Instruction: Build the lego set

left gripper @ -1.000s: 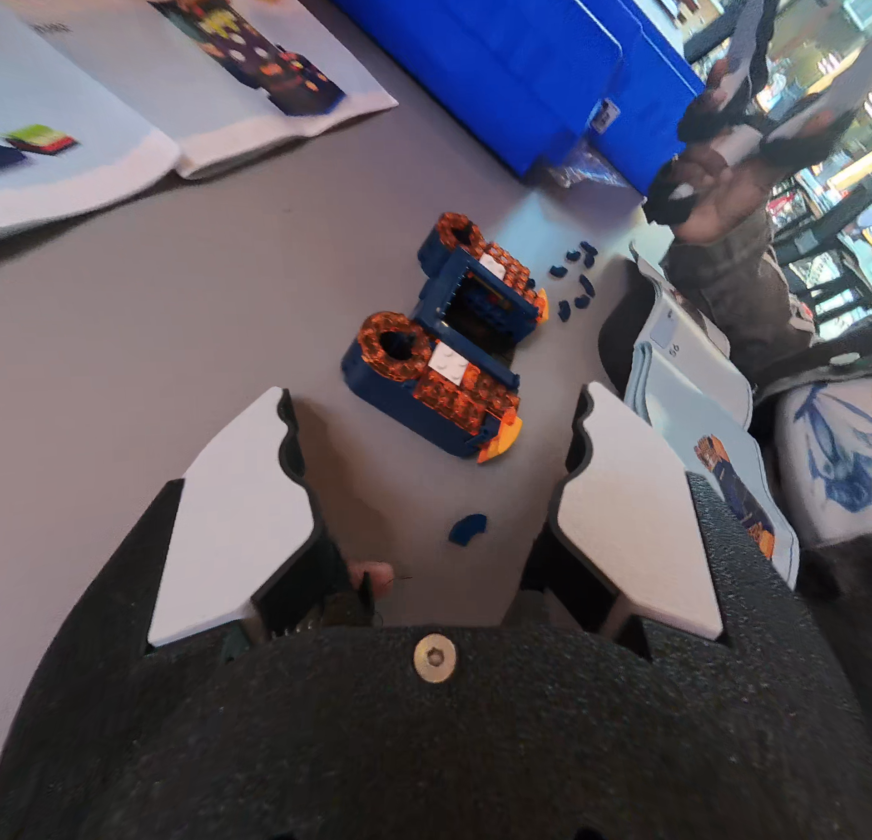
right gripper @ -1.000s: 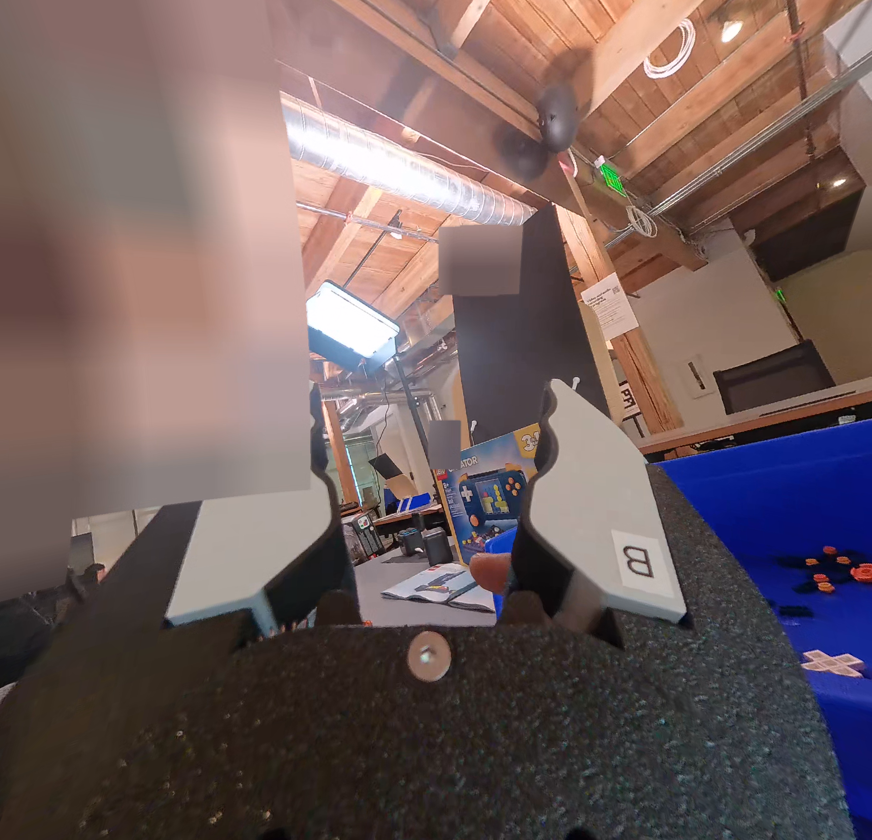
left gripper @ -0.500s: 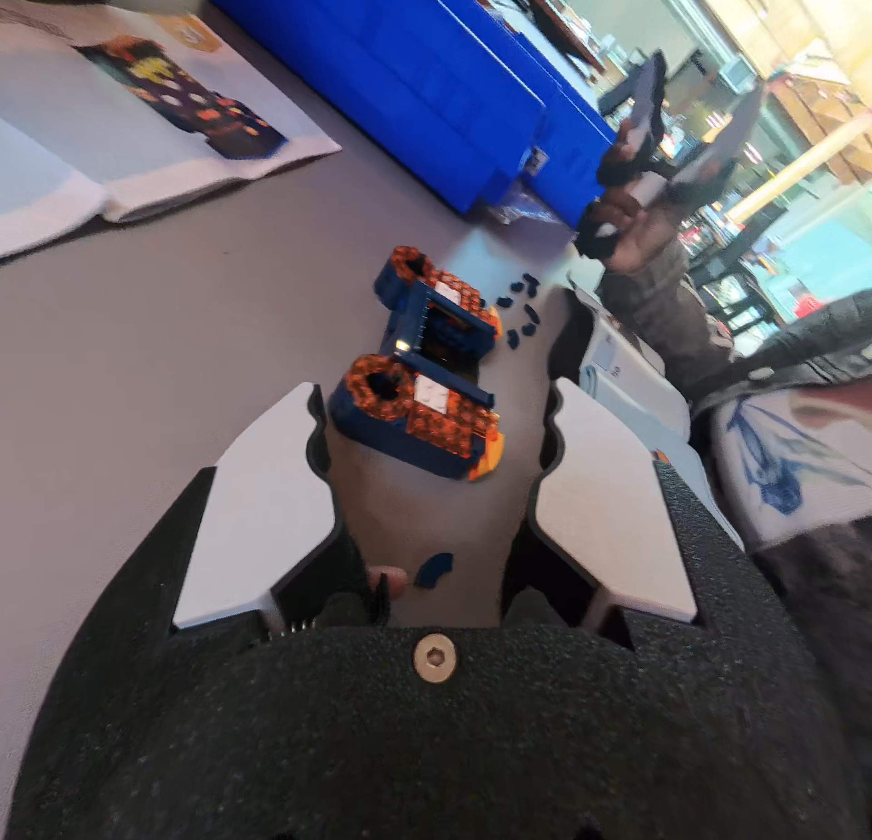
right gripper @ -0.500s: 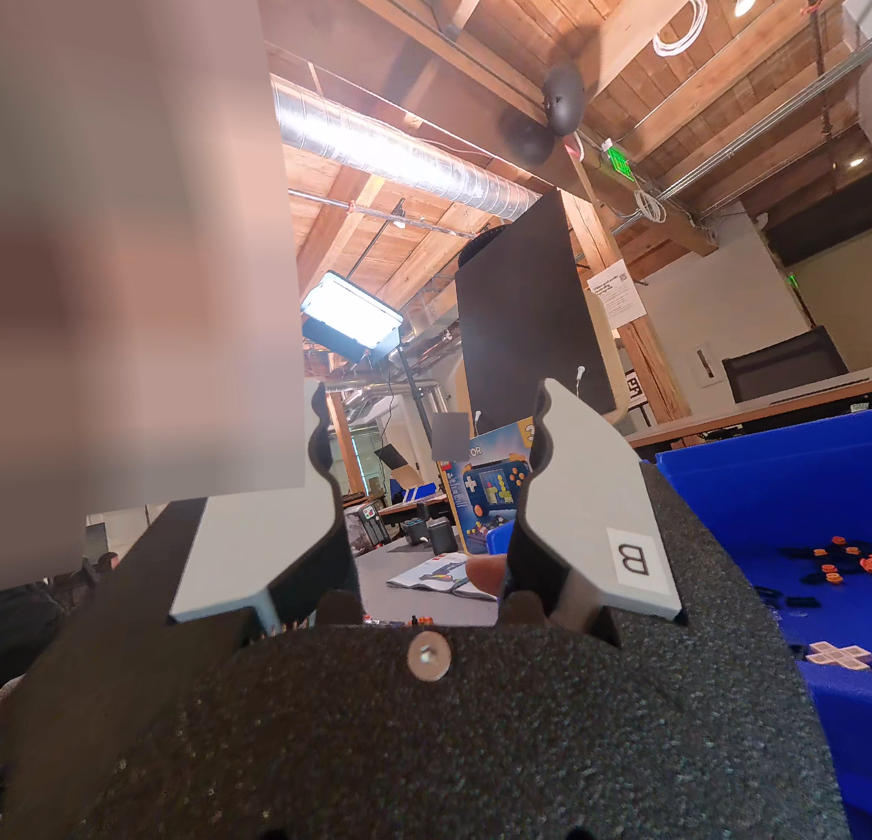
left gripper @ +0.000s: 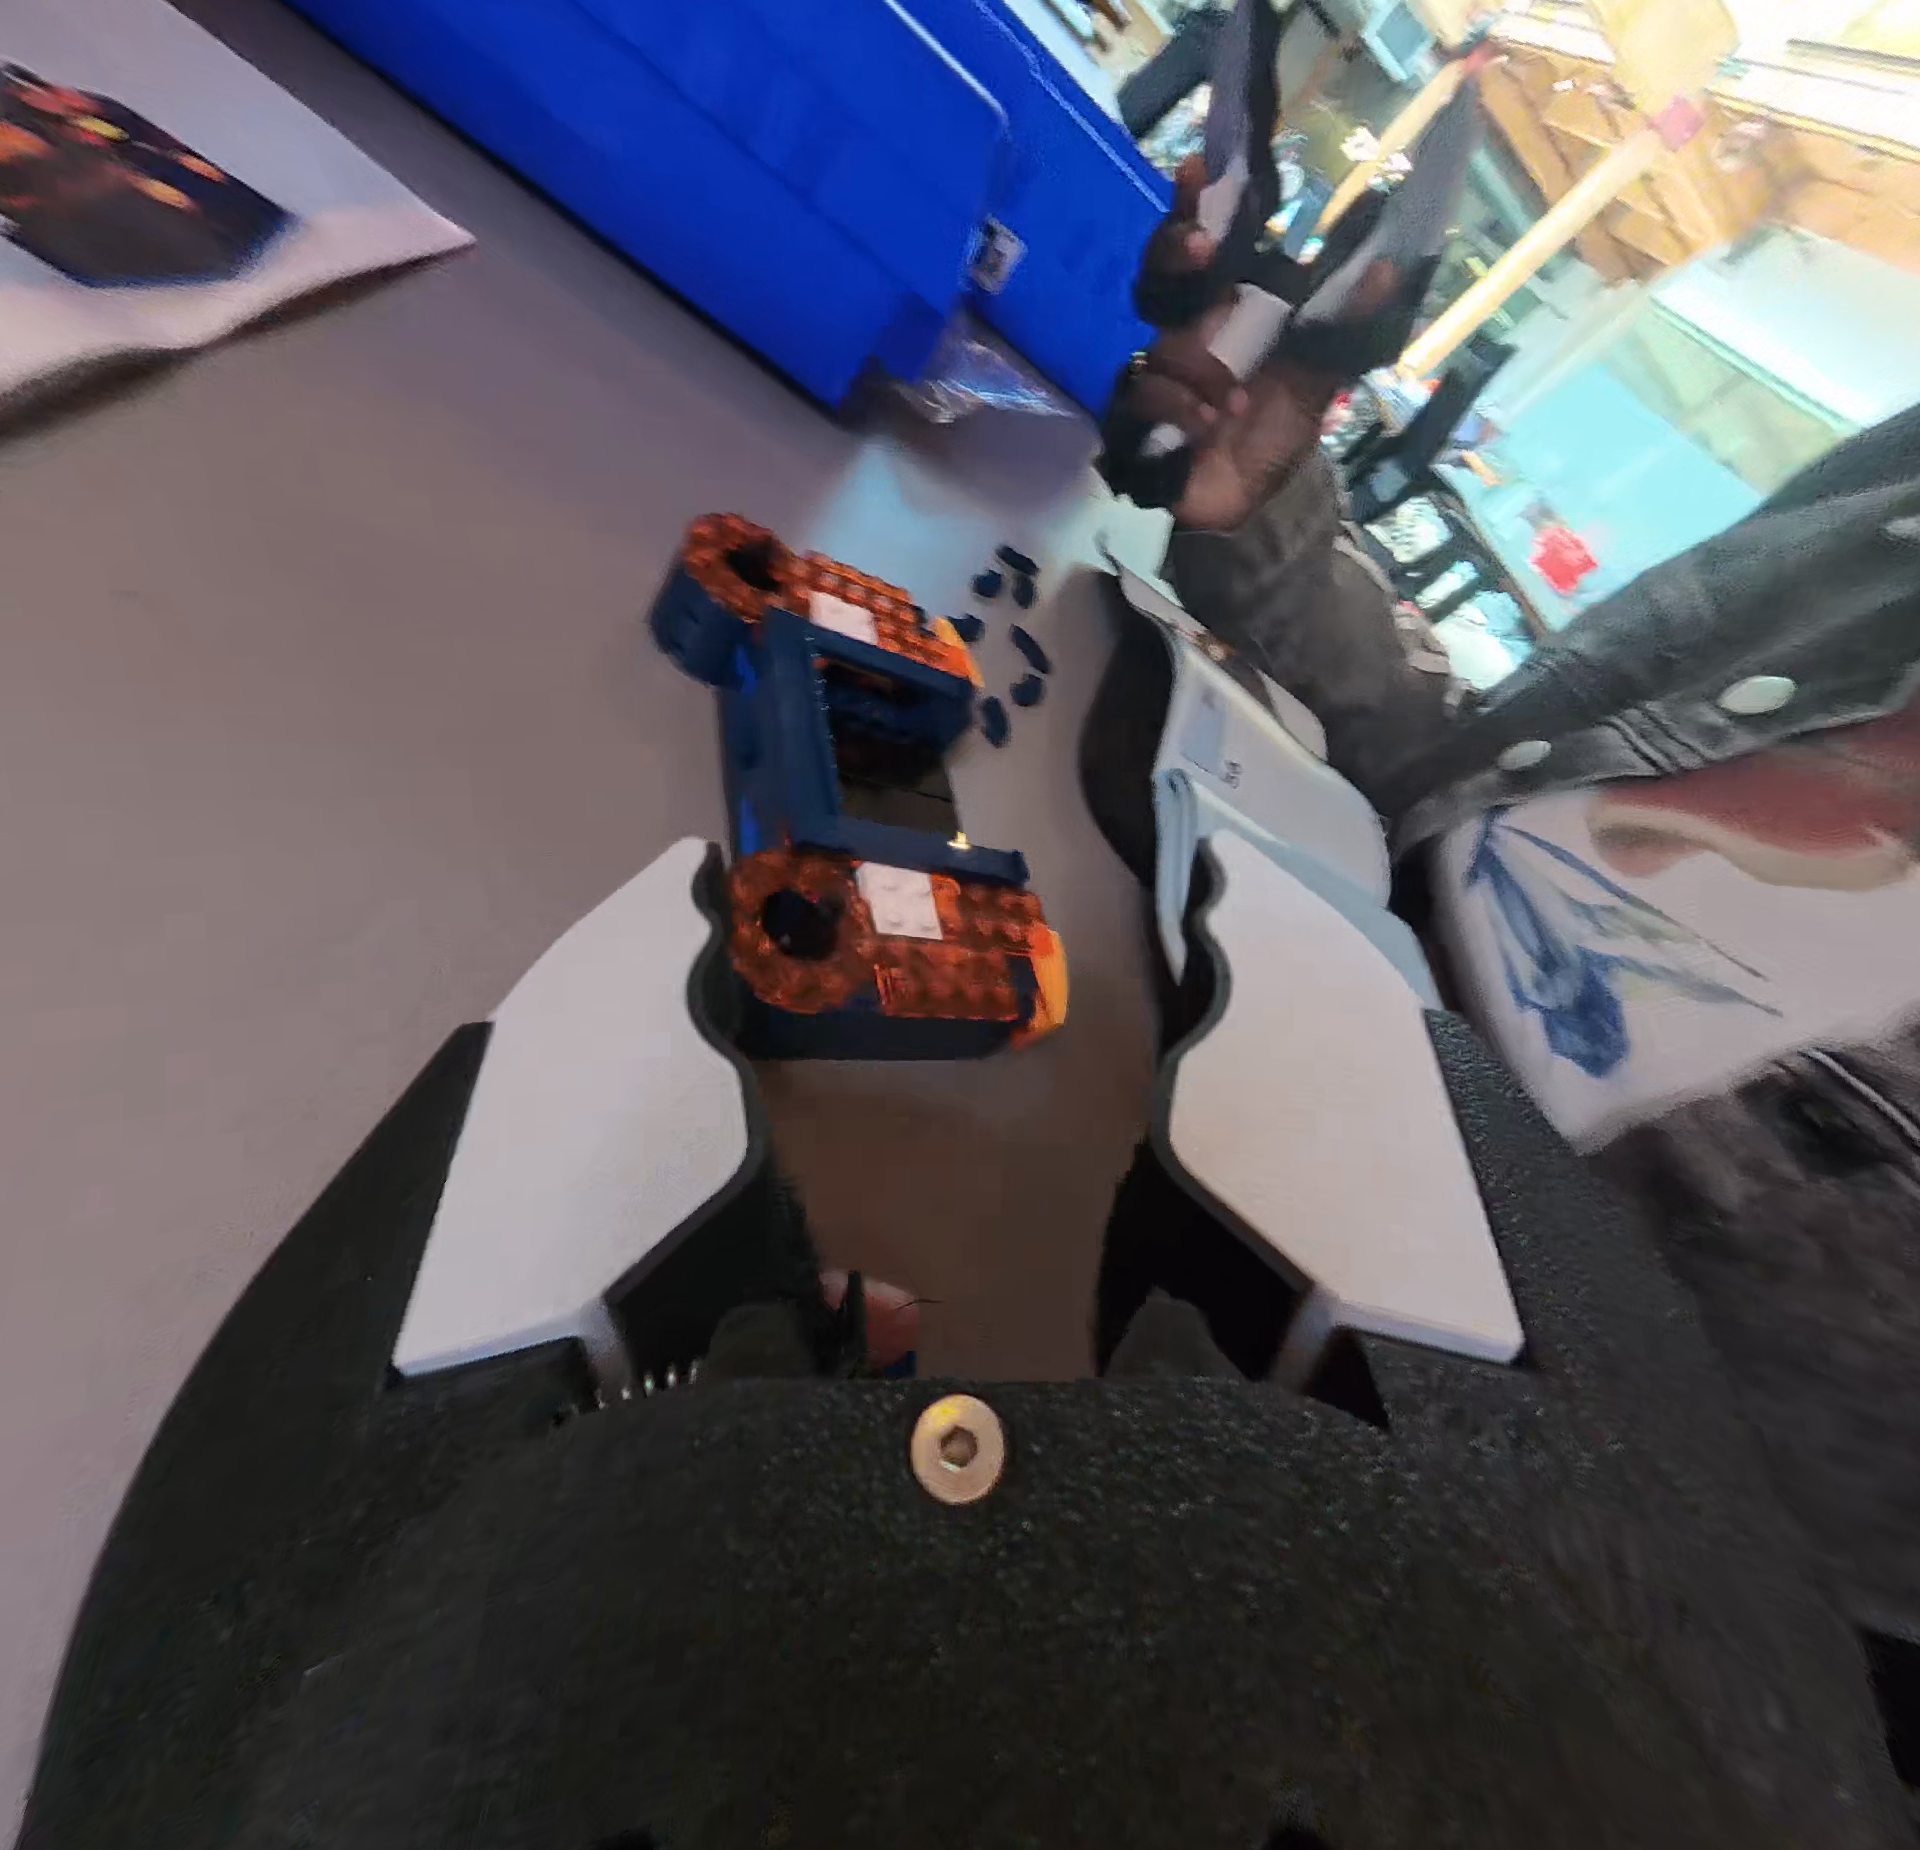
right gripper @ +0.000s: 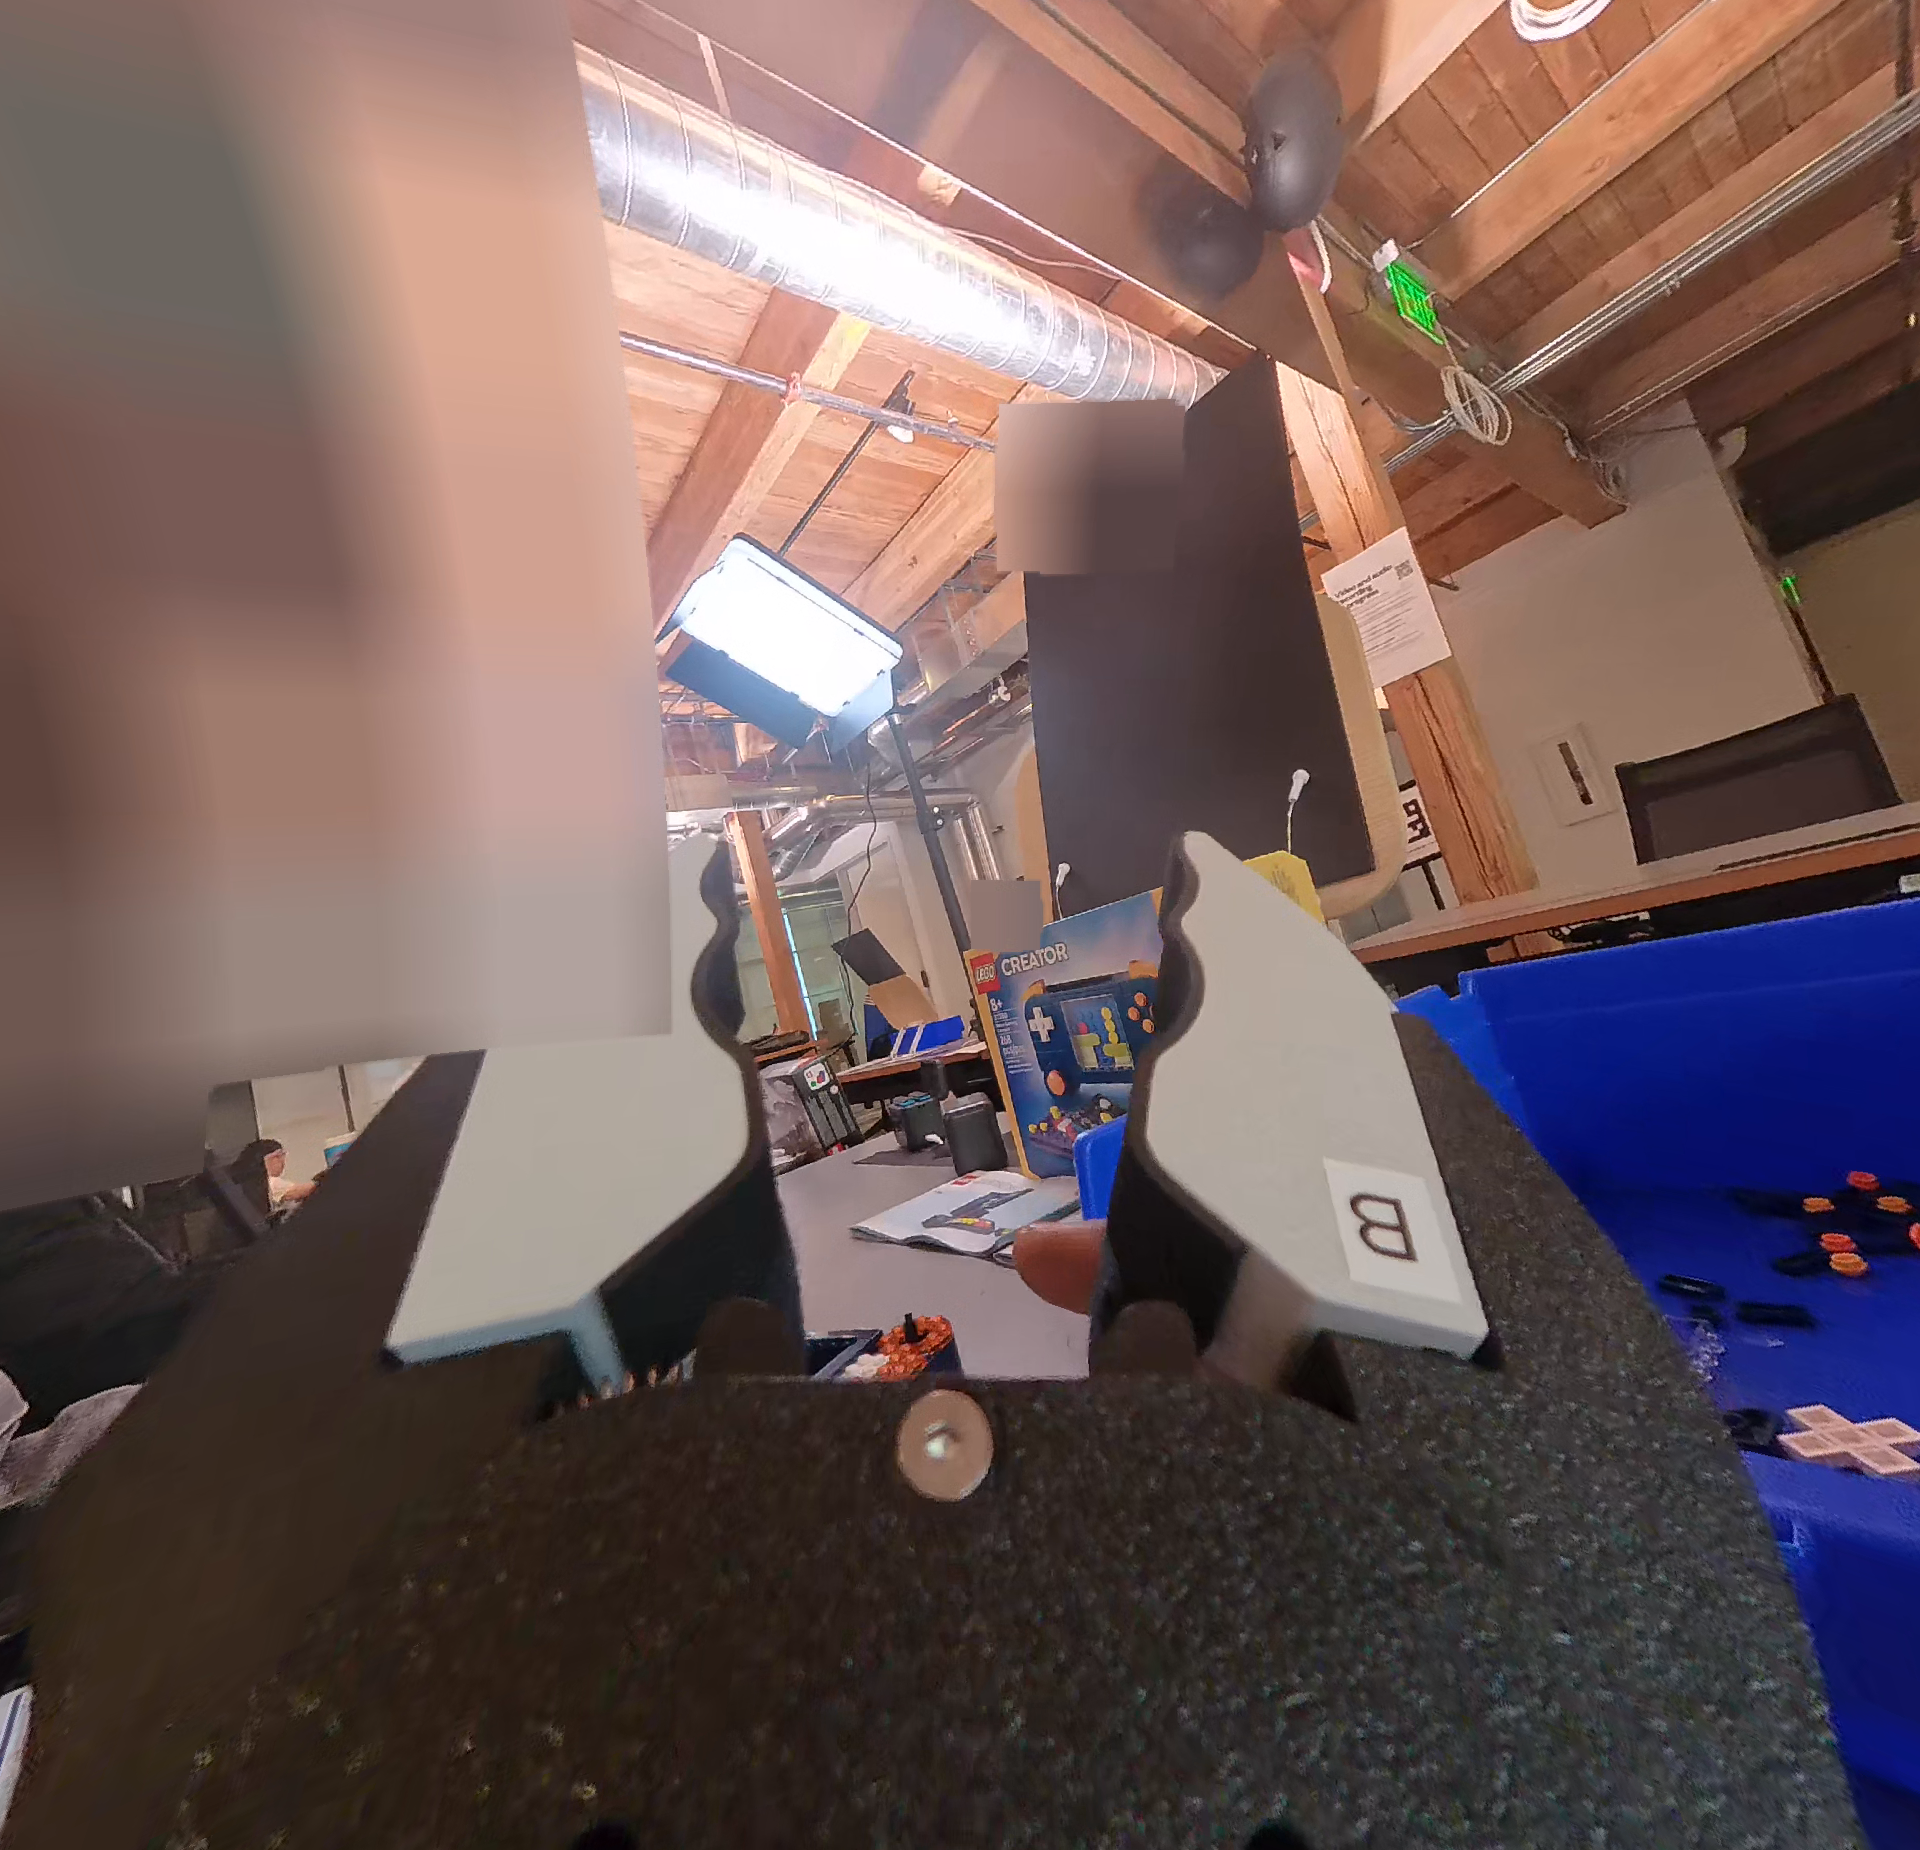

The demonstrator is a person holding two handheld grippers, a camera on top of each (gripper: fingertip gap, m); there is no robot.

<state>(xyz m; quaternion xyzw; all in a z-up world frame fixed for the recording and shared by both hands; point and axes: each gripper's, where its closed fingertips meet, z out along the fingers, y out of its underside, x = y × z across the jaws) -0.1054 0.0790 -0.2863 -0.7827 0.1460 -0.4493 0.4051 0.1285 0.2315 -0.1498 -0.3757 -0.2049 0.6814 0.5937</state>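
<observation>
A dark blue and orange lego model (left gripper: 862,834) lies on the grey table (left gripper: 364,657). My left gripper (left gripper: 956,865) is open and low over the table. The model's near orange end lies between its fingertips, close to the left finger (left gripper: 613,1052), without a grip. Several small dark blue pieces (left gripper: 1013,647) lie just beyond the model. My right gripper (right gripper: 951,865) is open and empty, held up in the air and pointing towards the ceiling. It also shows far off in the left wrist view (left gripper: 1351,86). The model's edge peeks out at the bottom of the right wrist view (right gripper: 904,1348).
Blue bins (left gripper: 727,117) stand behind the model; one holds loose pieces (right gripper: 1849,1229). An open instruction booklet (left gripper: 156,242) lies at the far left. White booklets (left gripper: 1268,761) and the person's jacket are on the right. A lego box (right gripper: 1070,1052) stands farther back. The grippers' ends are close to 30 centimeters from one another.
My left gripper has moved forward, so the model's near end now sits between its fingers. A loose dark blue curved piece has passed out of view beneath it. The right gripper has tilted slightly down.
</observation>
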